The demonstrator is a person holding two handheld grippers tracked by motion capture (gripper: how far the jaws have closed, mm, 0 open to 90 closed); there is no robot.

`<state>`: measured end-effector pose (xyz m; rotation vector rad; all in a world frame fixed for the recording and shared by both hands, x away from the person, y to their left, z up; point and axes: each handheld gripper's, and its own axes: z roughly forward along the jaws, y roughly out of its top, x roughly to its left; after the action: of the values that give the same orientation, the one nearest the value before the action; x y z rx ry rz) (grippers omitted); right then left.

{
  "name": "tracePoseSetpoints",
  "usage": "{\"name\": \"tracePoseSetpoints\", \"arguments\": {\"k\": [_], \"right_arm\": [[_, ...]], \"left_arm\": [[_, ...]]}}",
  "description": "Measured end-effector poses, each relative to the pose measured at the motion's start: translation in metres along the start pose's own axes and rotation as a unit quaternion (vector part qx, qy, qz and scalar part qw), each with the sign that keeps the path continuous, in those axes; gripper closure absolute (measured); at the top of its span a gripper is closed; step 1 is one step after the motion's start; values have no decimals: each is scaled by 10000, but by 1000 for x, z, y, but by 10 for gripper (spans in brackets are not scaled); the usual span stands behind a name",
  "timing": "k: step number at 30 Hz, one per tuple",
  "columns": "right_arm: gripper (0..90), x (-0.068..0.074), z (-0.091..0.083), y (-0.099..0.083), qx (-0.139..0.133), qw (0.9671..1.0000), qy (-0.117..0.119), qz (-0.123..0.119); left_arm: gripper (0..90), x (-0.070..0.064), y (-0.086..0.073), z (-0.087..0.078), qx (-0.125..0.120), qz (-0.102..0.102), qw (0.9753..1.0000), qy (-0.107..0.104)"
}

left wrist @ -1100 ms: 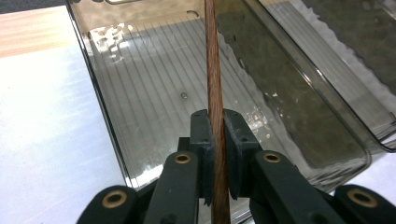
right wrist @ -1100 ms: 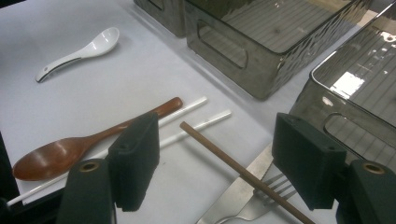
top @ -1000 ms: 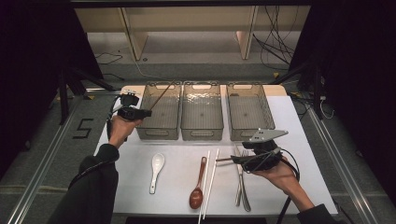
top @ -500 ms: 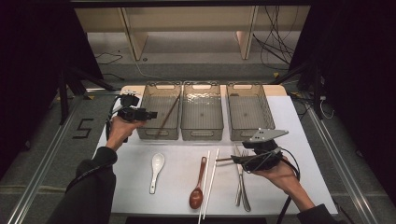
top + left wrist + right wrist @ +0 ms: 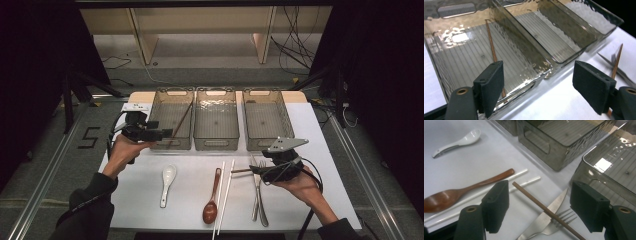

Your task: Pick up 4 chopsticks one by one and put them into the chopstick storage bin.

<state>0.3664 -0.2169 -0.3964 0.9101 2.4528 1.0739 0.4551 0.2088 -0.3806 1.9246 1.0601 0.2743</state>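
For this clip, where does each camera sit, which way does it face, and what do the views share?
High view: above the person's side, facing forward and down on three bins, both forearms and claws.
Left gripper view: on the left claw, open before the left bin.
Right gripper view: on the right claw, open around the brown chopstick.
Shared: the brown chopstick.

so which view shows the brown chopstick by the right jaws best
The right gripper view: the brown chopstick runs between the open jaws, lying across the knife and fork. The high view shows it small, as a short end poking out from the right gripper. The left gripper view shows a thin stretch of it, partly behind a jaw.
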Motion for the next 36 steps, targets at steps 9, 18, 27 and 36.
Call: {"name": "tracePoseSetpoints", "arguments": {"k": [9,18,27,36], "right_arm": [[326,-1,4,-3,157,9996,-82,-217],[334,-11,10,-4,435,9982,-133,-392],[337,-20,16,-6,682,9965,-163,-456],[341,-23,18,-6,930,9928,-210,-726]], "left_arm": [[211,-20,-10,0,-12,227,9993,-302],[197,-41,-21,-11,-193,388,9983,-386],[193,-53,-34,-16,-365,437,9974,-444],[188,-55,-45,-18,-338,418,9973,-502]]}}
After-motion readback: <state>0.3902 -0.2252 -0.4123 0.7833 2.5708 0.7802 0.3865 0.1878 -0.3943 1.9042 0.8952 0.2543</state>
